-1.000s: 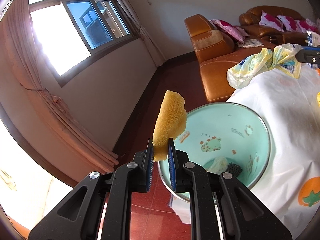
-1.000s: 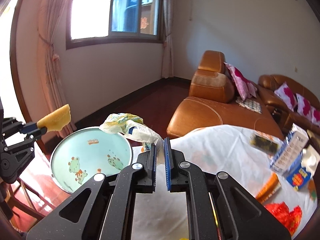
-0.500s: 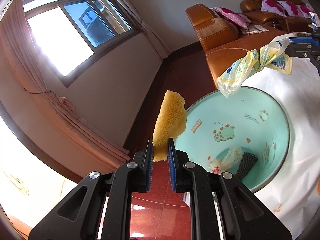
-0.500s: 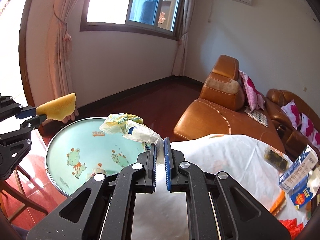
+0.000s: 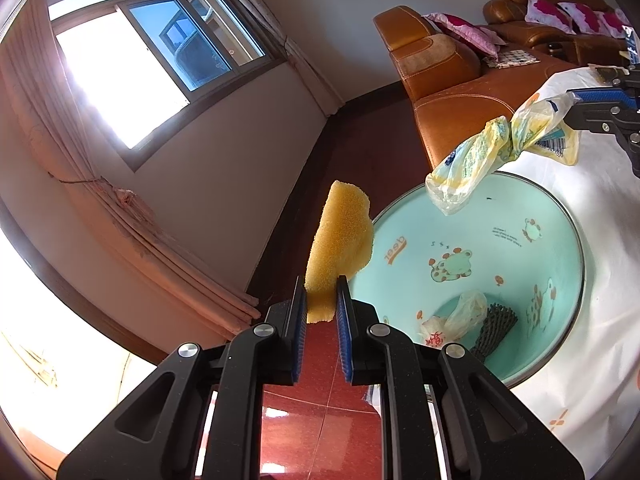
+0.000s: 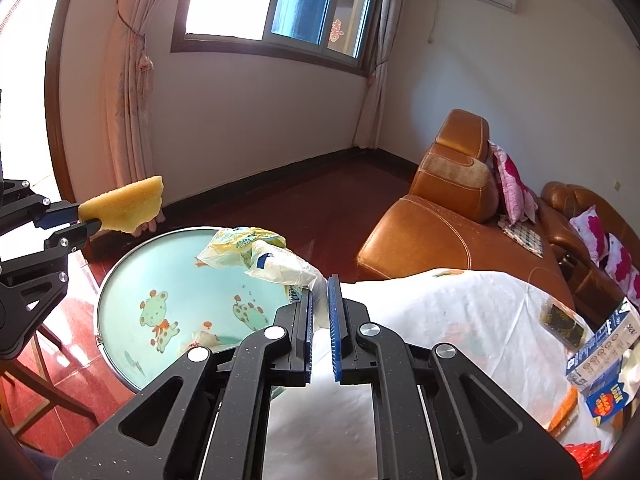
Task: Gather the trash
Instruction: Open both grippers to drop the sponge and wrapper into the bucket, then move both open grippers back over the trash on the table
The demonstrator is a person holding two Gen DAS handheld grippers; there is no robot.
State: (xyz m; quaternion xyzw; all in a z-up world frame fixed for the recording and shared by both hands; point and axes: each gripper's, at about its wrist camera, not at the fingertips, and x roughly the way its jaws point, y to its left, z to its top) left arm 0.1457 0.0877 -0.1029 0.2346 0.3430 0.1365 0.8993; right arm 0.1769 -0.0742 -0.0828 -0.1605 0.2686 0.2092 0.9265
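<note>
sofa (image 6: 444,220) (orange leather) | pink cushions (image 6: 510,184) | window (image 5: 156,64) | curtain (image 6: 130,92)

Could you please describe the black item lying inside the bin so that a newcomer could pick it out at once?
Find the mint-green cartoon bin beside the white-covered table. At its bottom, right of a crumpled clear bag, lies the black mesh sleeve: the only dark, net-textured thing there.
</note>
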